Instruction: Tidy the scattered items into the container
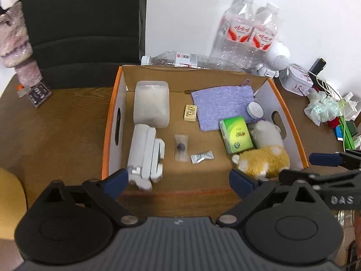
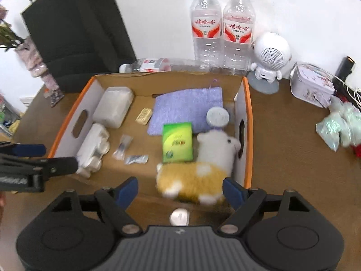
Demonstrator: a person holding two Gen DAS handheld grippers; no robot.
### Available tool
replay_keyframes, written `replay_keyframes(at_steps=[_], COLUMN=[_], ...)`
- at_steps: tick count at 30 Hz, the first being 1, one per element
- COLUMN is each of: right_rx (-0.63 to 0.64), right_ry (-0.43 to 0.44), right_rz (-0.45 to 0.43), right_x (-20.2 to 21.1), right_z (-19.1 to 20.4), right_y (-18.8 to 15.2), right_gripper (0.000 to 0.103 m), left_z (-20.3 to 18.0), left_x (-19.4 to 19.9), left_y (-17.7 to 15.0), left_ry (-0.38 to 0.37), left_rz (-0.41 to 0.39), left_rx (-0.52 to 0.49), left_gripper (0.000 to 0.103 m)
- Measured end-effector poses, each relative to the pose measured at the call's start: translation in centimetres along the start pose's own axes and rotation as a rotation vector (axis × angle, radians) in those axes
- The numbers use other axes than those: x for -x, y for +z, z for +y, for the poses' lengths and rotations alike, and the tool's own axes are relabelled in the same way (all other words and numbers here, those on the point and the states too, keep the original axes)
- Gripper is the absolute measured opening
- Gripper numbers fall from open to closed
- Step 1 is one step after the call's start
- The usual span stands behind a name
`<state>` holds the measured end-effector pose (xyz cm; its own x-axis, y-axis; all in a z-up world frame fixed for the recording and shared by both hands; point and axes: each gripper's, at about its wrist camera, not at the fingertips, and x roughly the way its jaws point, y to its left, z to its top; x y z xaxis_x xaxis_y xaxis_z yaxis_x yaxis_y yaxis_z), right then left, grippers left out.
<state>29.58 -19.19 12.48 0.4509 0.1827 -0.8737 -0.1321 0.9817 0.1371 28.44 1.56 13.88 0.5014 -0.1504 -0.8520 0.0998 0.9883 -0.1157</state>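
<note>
Both grippers hang wide apart and hold nothing: our left gripper [image 1: 178, 181] over the near edge of the cardboard box [image 1: 291, 122], our right gripper [image 2: 180, 190] above the yellow plush toy [image 2: 191, 180]. Inside the box on the bench [image 2: 293, 158] lie the toy, a green carton [image 1: 235, 134] and a purple cloth [image 1: 222, 106].

Three water bottles [image 2: 205, 22] are counted behind the cardboard box [image 2: 247, 103], two upright and one lying down. Two plush toys [image 2: 194, 180] are seen inside, along with one purple cloth [image 2: 185, 108] and one green carton [image 2: 178, 142].
</note>
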Motion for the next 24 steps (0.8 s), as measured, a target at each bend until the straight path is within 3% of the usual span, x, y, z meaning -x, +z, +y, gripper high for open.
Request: replay_keyframes(at_steps=[3,6,8,11,13,15,19,24], right_rx=[-0.003,0.029,0.047,0.037,0.056,0.066,-0.011,0.027], right_ry=[0.033,0.088,0.079,-0.029,-0.080,-0.092,-0.038,-0.043], right_rz=[-0.084,-0.241,-0.354,-0.470,-0.486,-0.470,-0.434,-0.417], right_x=[2.2,3.9,4.3,4.0,3.4,2.8,3.1,3.0], right_z=[0.1,0.0,-0.2,-0.2,0.2,0.7,1.3,2.1], right_y=[-3.0,-8.3,-12.8,-19.4,-23.2,-26.5,-31.4,-33.2], right_gripper=[0.087,0.092,0.092,0.094,0.094,0.094,0.093,0.096], left_z=[-1.2,-2.6,-3.1,-3.4,-3.3,-3.4,-4.6,-4.6], left_x=[1.9,4.1,4.8,5.0,5.0,4.9,5.6,4.5], left_y=[-4.6,-11.1,-15.2,-21.2,-25.2,-27.8,-30.6,-30.9], left_ry=[0.086,0.173,0.214,0.221,0.162,0.124,0.137,0.159], left_rz=[-0.145,-0.358,-0.429,-0.458,-0.490,-0.473,-0.446,-0.374], left_rx=[0.025,-0.013,-0.036,-0.065,-0.055,-0.040,-0.042,-0.062], left_gripper=[0.101,0.103,0.103,0.103,0.103,0.103,0.103,0.103])
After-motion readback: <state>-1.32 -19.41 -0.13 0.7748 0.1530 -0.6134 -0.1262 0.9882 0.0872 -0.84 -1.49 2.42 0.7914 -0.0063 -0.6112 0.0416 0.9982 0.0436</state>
